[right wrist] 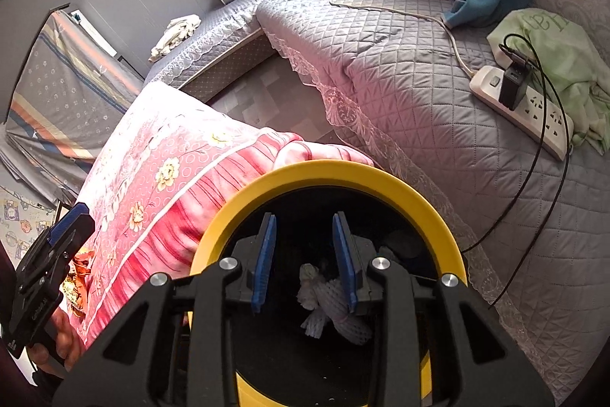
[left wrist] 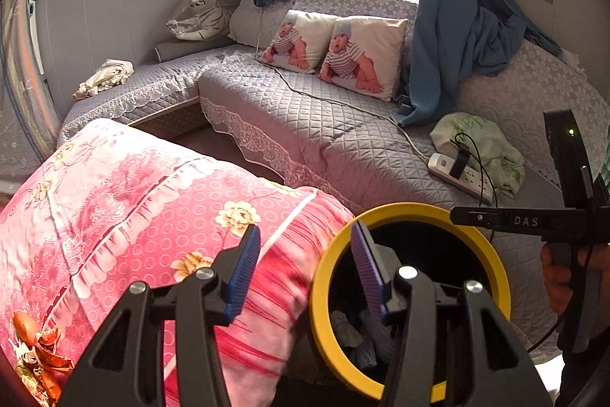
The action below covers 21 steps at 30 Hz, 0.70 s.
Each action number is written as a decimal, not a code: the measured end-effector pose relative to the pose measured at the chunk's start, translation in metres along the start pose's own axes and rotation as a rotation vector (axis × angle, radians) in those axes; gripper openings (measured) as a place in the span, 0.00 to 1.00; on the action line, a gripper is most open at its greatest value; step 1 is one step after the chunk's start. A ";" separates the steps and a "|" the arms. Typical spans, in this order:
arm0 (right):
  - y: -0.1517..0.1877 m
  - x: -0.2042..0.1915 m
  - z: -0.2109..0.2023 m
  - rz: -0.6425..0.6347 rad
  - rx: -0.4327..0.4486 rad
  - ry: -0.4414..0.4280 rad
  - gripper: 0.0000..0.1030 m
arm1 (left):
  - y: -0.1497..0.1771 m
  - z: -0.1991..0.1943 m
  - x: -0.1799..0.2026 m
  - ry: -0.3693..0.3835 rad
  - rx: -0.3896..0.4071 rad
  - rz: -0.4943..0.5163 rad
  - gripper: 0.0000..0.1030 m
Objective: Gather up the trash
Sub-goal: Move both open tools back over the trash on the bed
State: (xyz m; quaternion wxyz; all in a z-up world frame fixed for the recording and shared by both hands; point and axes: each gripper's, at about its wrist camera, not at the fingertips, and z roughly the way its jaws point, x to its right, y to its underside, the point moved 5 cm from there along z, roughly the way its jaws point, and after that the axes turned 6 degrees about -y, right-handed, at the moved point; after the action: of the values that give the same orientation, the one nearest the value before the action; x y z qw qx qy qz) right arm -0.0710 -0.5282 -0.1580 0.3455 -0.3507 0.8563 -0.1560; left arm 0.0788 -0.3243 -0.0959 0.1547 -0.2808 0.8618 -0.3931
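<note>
**Both tongs empty over the yellow bin**

A grey sofa (left wrist: pixel 305 124) fills the room from 10 to 3 o'clock. A pink quilt (left wrist: pixel 152 216) lies at 8 o'clock, touching the bin (right wrist: pixel 328 174). White foam trash (right wrist: pixel 335 308) lies in the bin's bottom. The right tongs (right wrist: pixel 305 258) hang narrowly parted above it; the left tongs (left wrist: pixel 305 269) stand half-wide at the rim, holding nothing.

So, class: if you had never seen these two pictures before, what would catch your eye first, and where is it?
First the yellow-rimmed bin, low and centre, with white foam netting at its bottom under the open right hand-held gripper. Next the pink floral quilt beside it on the left, with orange wrappers lying at its near corner. Behind, two baby-print cushions lean on the grey sofa.
</note>
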 end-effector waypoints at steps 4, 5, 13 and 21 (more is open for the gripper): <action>-0.009 -0.025 0.002 -0.052 0.003 -0.024 0.28 | -0.005 -0.017 -0.021 -0.032 0.024 -0.028 0.46; -0.011 -0.032 0.003 -0.066 0.002 -0.031 0.28 | -0.006 -0.021 -0.026 -0.042 0.032 -0.035 0.46; -0.025 -0.093 0.010 -0.185 0.001 -0.098 0.28 | -0.010 -0.051 -0.066 -0.123 0.080 -0.093 0.46; -0.029 -0.166 0.018 -0.323 -0.010 -0.181 0.28 | -0.006 -0.084 -0.108 -0.222 0.125 -0.145 0.46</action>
State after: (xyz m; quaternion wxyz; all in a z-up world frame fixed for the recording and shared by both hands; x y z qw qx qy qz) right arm 0.0413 -0.4309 -0.0758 0.3900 -0.4979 0.7550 -0.1731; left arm 0.1263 -0.2128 -0.0322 0.2373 -0.3740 0.7907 -0.4227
